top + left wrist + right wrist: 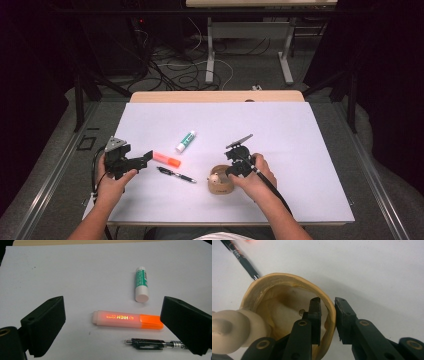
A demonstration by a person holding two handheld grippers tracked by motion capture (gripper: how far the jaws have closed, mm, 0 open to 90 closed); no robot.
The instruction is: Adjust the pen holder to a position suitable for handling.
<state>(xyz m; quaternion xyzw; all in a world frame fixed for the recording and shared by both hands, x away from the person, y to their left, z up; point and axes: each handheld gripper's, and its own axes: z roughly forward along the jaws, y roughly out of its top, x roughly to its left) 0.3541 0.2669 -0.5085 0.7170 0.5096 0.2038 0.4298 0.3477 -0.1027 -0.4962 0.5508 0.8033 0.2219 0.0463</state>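
Nearest the person's edge of the table (300, 200), toward its middle, stands a small tan holder (220, 184), a beige cup with a pale rounded figure on its rim. The right gripper (231, 172) comes down on it from the right hand (257, 176): in the right gripper view one black jaw sits inside the holder (287, 305) and the other outside, with the thin wall between them, so the right gripper (328, 305) straddles the rim; its jaws stand close together around the wall, with a slight gap showing beside the outer pad, so I cannot tell whether they press on it. To the left, near the table's left edge, the left hand (112, 182) holds the left gripper (147, 157) low and pointing toward the middle, its jaws spread wide with nothing between the pads. Just ahead of them lies an orange highlighter (127, 320) flat on the white surface, and beside it, nearer the person, a black pen (155, 343), which lies between the highlighter and the holder. Farther in, toward the table's centre, a white and green glue stick (141, 283) lies on its side, apart from the highlighter
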